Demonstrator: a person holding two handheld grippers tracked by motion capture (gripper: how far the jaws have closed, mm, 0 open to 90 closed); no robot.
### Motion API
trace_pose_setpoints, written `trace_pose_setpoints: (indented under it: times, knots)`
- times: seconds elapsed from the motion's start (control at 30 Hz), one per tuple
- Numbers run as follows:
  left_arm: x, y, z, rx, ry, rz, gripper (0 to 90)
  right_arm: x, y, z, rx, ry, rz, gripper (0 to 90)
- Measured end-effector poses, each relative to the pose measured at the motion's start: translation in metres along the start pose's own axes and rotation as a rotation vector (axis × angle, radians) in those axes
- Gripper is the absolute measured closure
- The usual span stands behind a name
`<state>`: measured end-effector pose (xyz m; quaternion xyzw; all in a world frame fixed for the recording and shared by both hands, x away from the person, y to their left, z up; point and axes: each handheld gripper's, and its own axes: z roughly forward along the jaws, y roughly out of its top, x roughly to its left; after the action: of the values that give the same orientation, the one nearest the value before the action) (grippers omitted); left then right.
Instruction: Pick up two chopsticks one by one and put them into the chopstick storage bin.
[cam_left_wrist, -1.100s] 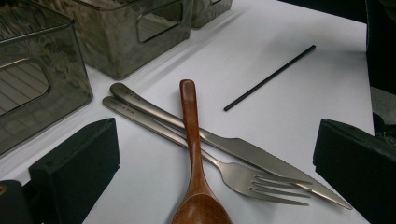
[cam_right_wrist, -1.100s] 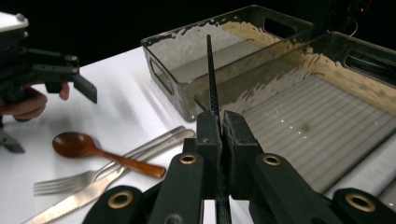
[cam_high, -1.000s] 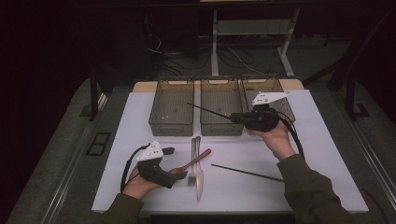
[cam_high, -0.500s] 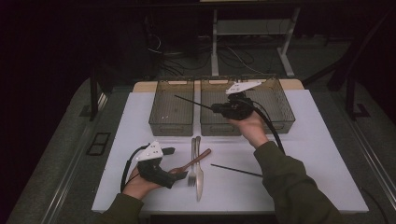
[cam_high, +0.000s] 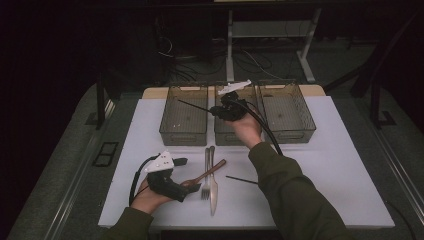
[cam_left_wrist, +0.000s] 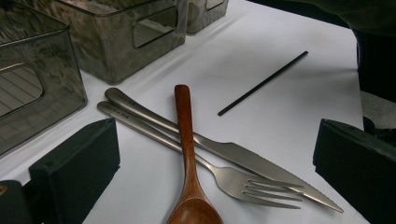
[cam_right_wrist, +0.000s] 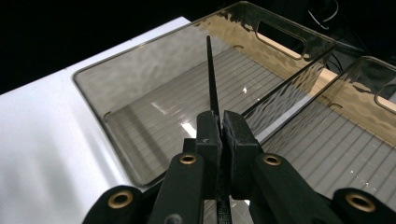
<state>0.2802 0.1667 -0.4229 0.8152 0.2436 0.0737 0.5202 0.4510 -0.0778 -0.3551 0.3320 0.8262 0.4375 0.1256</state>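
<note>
My right gripper (cam_high: 218, 108) is clamped on a thin black chopstick (cam_high: 192, 105), jaws pressed together on its near end, and it hangs over the middle one of three smoky clear bins at the far side of the white table (cam_high: 345, 165). The stick pokes out leftward from the jaws, its free tip above the left bin (cam_high: 184, 131). In the right gripper view the chopstick (cam_right_wrist: 212, 88) rises straight out from between the pads and points across that bin's ribbed floor; I cannot tell whether the tip touches anything. The middle bin (cam_high: 225, 136) sits just under my hand, and the right bin (cam_high: 295, 127) is alongside (all three in a tight row).

My left gripper (cam_high: 192, 187) rests on the near left of the table with its jaws spread wide, nothing pinched. Between them lies the bowl of a wooden spoon (cam_left_wrist: 189, 163), whose handle crosses over a steel fork (cam_left_wrist: 219, 175) and a table knife (cam_left_wrist: 243, 161) lying side by side. A second black chopstick (cam_high: 241, 179) lies flat on the table just right of the knife, near my right sleeve (cam_high: 295, 195).
</note>
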Motion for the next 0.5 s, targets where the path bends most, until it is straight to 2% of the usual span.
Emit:
trace_pose_setpoints:
  times: [0.13,0.4,0.5]
  knots:
    - [0.000,0.000,0.000,0.002,-0.003,-0.001,0.0,0.001,0.003,0.011,0.013,-0.005,0.006,84.8]
    - [0.000,0.000,0.000,0.001,-0.008,0.004,0.0,0.009,0.011,0.040,0.071,-0.037,0.005,84.8]
    - [0.000,0.001,0.000,0.000,-0.008,0.011,0.0,0.014,0.014,0.049,0.087,-0.046,-0.007,84.7]
